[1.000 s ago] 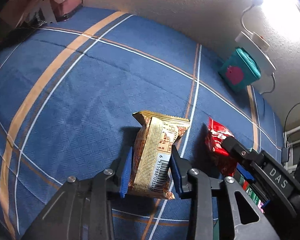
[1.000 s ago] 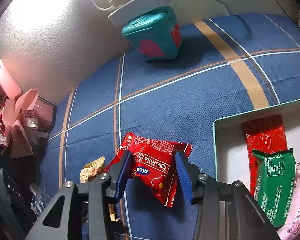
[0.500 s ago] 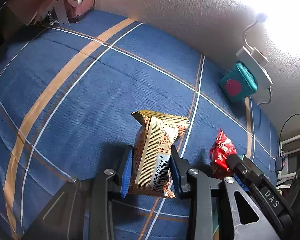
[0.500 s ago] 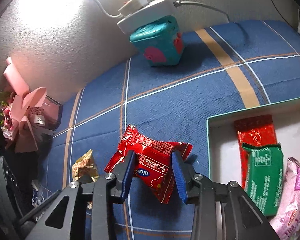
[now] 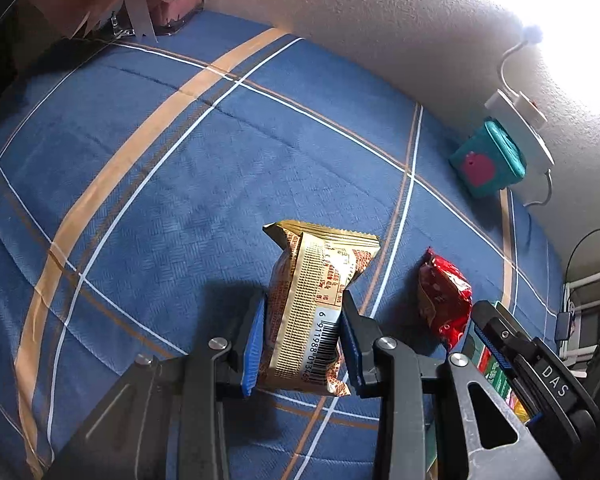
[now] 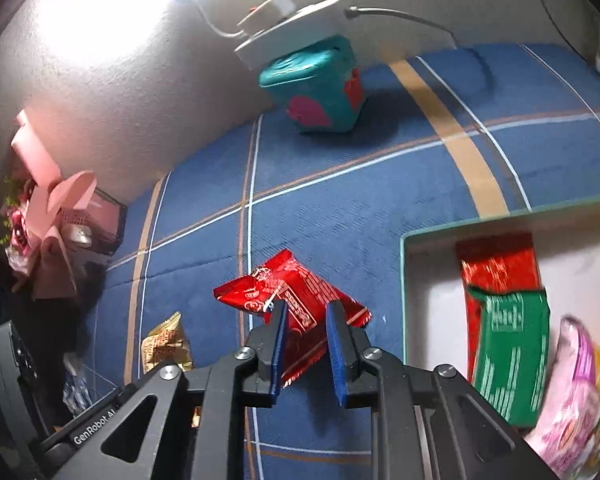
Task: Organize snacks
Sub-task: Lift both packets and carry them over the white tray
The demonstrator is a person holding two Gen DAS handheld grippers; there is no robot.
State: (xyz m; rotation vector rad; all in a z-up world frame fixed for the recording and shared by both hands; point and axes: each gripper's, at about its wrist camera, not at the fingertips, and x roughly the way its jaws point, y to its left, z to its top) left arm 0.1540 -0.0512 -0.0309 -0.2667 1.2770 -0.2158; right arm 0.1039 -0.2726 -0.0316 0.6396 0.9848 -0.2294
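Left claw clamped on a gold snack packet (barcode side up), lifted over the blue plaid bedcover. Right claw pinching a red snack packet just left of the white box holding red, green and pink packets. Farther back, a teal cube against the wall.

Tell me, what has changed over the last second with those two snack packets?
The right gripper has closed tighter on the red packet and lifted it off the blue cloth, tilting it toward the box. The left gripper still pinches the gold packet, also raised higher. The teal cube and the snacks already in the box stayed put.
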